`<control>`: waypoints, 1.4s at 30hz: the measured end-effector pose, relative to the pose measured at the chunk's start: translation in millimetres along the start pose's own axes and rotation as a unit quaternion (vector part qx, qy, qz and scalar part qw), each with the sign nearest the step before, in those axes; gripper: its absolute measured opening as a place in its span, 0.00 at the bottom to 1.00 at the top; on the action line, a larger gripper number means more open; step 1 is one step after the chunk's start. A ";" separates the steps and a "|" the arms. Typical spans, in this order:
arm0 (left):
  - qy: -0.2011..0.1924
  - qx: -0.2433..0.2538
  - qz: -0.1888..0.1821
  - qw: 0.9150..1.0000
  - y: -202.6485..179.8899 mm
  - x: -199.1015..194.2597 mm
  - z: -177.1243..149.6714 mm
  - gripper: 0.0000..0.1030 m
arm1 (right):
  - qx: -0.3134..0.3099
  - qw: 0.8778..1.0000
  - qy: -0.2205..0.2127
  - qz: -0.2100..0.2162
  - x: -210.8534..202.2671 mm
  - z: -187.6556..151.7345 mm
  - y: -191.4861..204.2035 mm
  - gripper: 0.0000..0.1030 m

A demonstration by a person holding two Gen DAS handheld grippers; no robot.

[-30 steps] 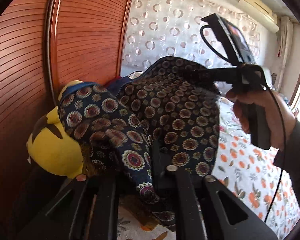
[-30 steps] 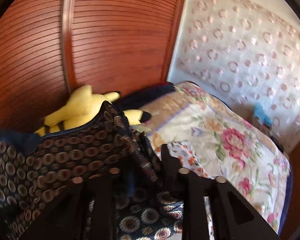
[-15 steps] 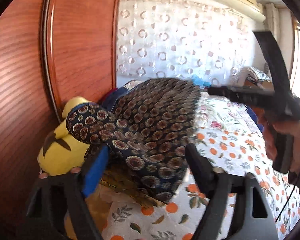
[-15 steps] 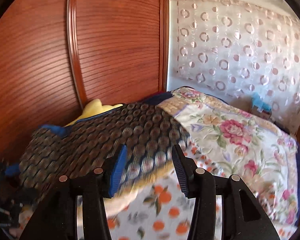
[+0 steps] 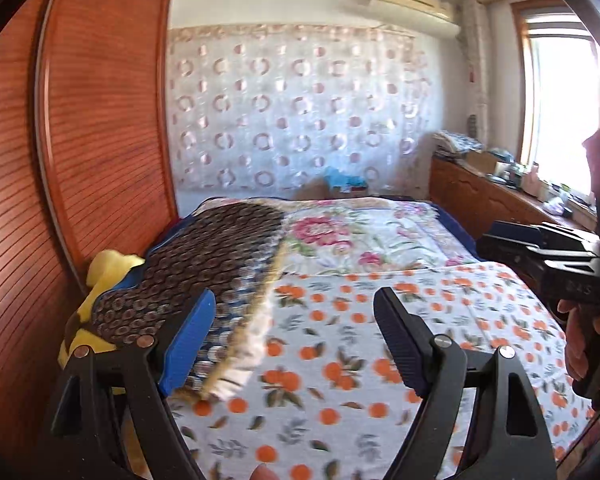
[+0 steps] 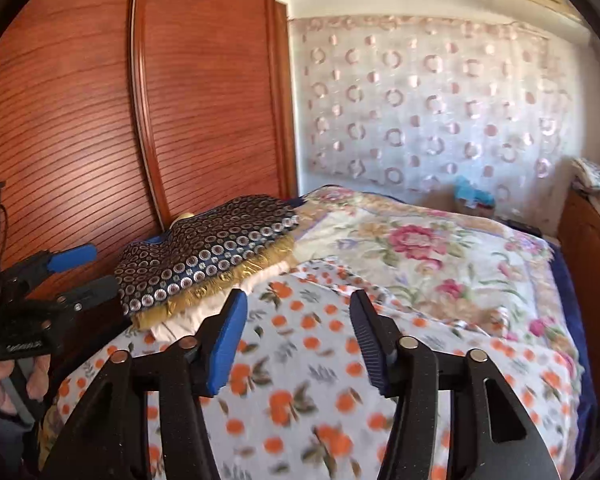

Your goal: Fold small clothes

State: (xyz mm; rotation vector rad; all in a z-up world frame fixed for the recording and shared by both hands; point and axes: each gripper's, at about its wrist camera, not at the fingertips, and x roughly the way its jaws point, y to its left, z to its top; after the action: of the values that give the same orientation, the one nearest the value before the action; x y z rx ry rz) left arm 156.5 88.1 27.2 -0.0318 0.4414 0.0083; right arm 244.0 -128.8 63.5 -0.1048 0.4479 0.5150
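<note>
A dark navy garment with a ringed circle print [image 5: 204,256] lies folded on top of a small pile at the left side of the bed, over a gold-fringed cloth [image 6: 236,276] and a pale one. It also shows in the right wrist view [image 6: 212,248]. My left gripper [image 5: 294,320] is open and empty, just right of the pile. My right gripper [image 6: 298,320] is open and empty, over the orange-print sheet to the right of the pile. Each gripper shows at the edge of the other's view.
The bed carries an orange-print sheet [image 5: 360,352] and a floral quilt [image 6: 420,248] further back. A yellow plush toy [image 5: 104,272] sits under the pile against the red-brown wardrobe [image 5: 80,140]. A wooden cabinet [image 5: 492,200] with clutter stands at the right under the window.
Both grippers let go of the navy garment and opened. The garment dropped onto the pile at the left. Both grippers pulled back from it.
</note>
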 end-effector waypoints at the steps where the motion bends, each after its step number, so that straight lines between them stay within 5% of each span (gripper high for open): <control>1: -0.003 0.004 -0.004 1.000 -6.7 -2.7 1.1 0.80 | 0.004 1.000 -0.005 -0.010 -9.2 -4.5 0.4 0.60; 5: -0.009 0.014 -0.027 1.000 -34.4 -16.7 2.7 0.80 | 0.024 0.999 -0.019 -0.043 -48.3 -22.0 -0.7 0.71; 19: -0.017 0.036 -0.046 0.998 -100.3 -56.8 -5.7 0.80 | 0.084 0.982 -0.047 -0.162 -112.8 -58.5 19.3 0.72; 42: -0.018 0.029 -0.037 0.999 -111.5 -61.2 -11.1 0.80 | 0.095 0.978 -0.060 -0.175 -116.3 -83.1 42.8 0.72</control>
State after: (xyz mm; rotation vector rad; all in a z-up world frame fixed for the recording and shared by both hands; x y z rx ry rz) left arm 98.1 -23.8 46.5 0.0081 0.4034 -0.0774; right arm 100.2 -161.5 40.5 0.0323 0.3483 0.1294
